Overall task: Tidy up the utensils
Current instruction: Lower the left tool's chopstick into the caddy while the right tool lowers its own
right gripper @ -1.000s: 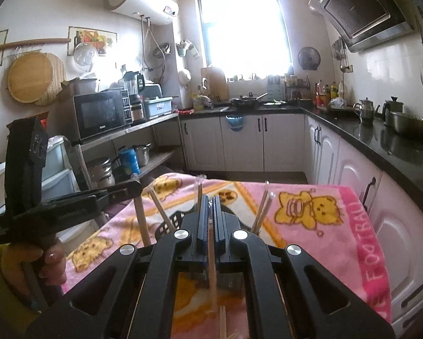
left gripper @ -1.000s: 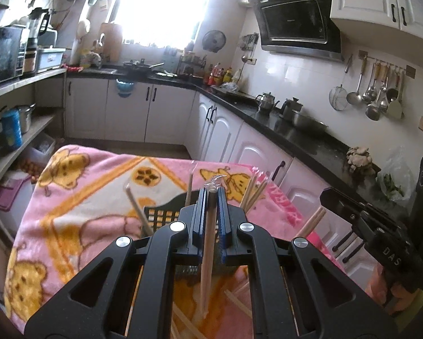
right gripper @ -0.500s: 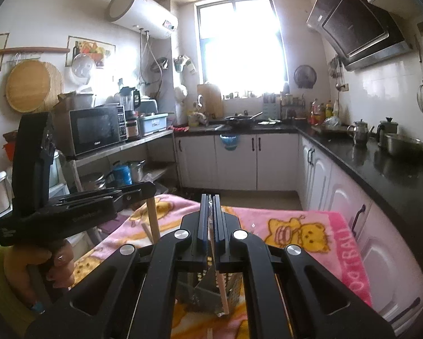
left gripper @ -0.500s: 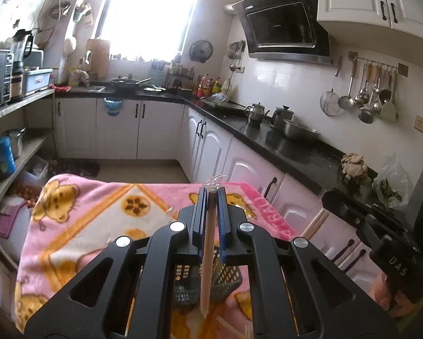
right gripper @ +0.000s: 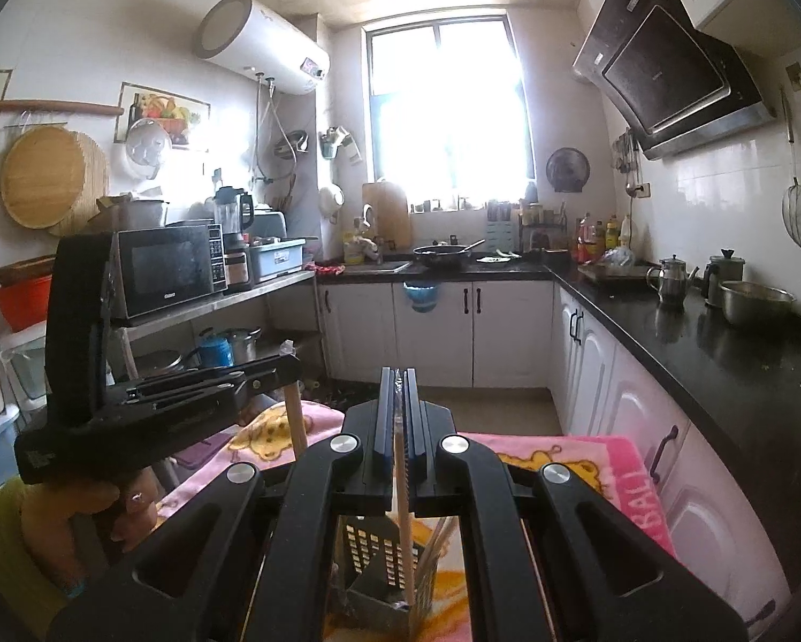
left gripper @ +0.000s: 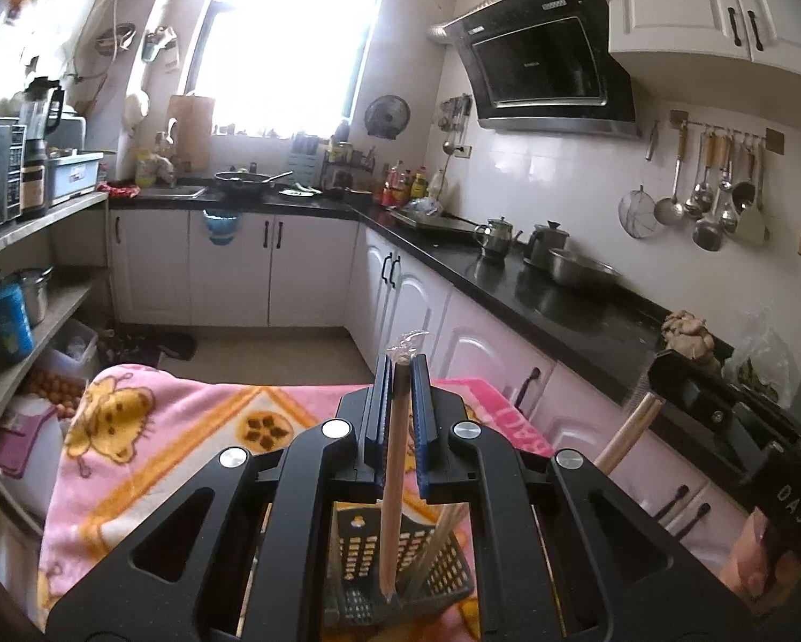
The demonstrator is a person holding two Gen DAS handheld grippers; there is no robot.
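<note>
**Chopsticks poised over the basket**

While sunlight floods the kitchen window, the left gripper [left gripper: 398, 374] is clamped on a wooden chopstick [left gripper: 391, 492] hanging tip-down over a dark slotted utensil basket [left gripper: 365, 562]. The right gripper [right gripper: 398, 390] pinches a second chopstick [right gripper: 403, 529] above the same basket, which stands on a pink cartoon-print blanket [left gripper: 149, 455] and already holds other chopsticks [left gripper: 436, 545].
</note>
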